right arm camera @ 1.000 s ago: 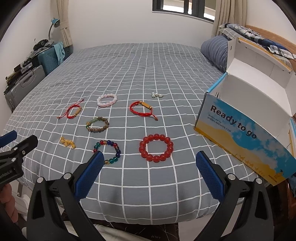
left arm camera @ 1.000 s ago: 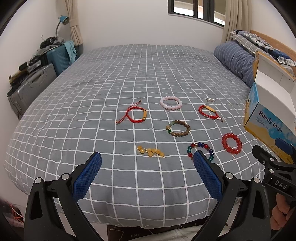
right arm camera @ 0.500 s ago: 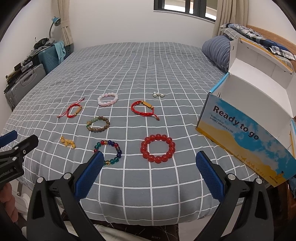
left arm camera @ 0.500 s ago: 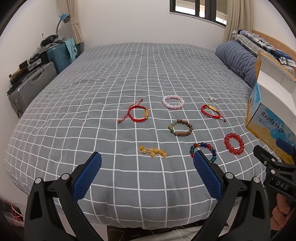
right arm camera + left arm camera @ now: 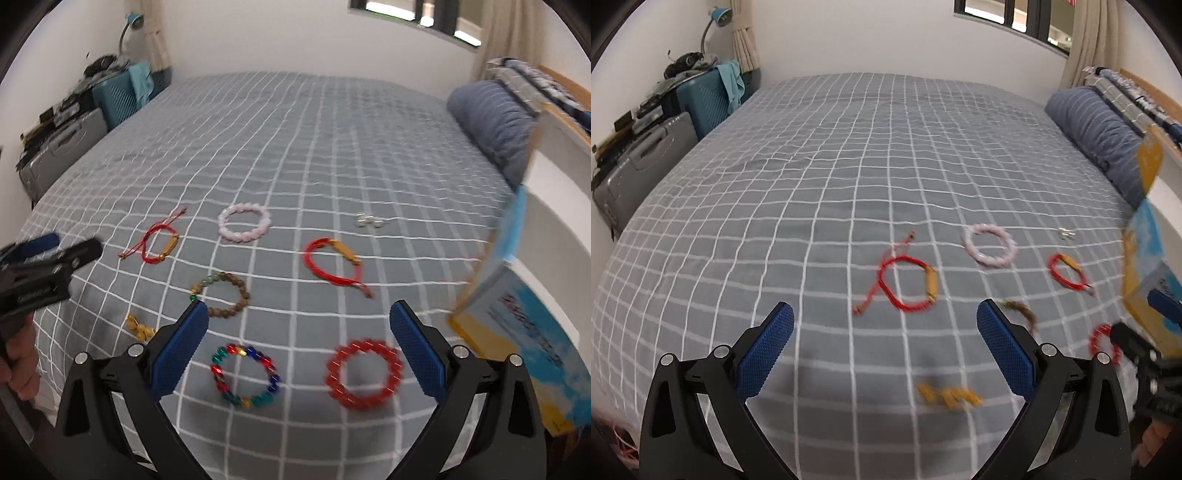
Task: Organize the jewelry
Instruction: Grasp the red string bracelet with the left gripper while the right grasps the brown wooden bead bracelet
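Left hand-held gripper [image 5: 885,320]: held released above the near edge of the bed, nothing caught between the blue pads [image 5: 764,354]; blurry view.
Right hand-held gripper [image 5: 298,318]: also spread wide, nothing gripped, hung over the near part of the bed.
Bed [image 5: 295,122]: grey cover with a white grid, all the jewelry laid out on it.
Landmark, red bead bracelet [image 5: 364,374]: seen close to the right hand-held gripper's right finger, lying flat.
Multicolour bead bracelet [image 5: 245,376]: just left of the red bead bracelet.
Brown bead bracelet [image 5: 221,293]: further back and left of the red bead bracelet.
Red cord bracelet with gold bar [image 5: 334,264]: straight behind the red bead bracelet.
Second red cord bracelet [image 5: 159,242]: far left and behind it; also seen between the left fingers [image 5: 908,282].
Pink bead bracelet [image 5: 243,222]: back and left, past the cord one.
Small pearl pieces [image 5: 369,220]: furthest back, too small to be made out properly.
Amber beads [image 5: 138,328]: well to the left, partly hidden by the finger.
Printed cardboard box [image 5: 528,332]: open, stood right of the red bead bracelet at the bed's edge.
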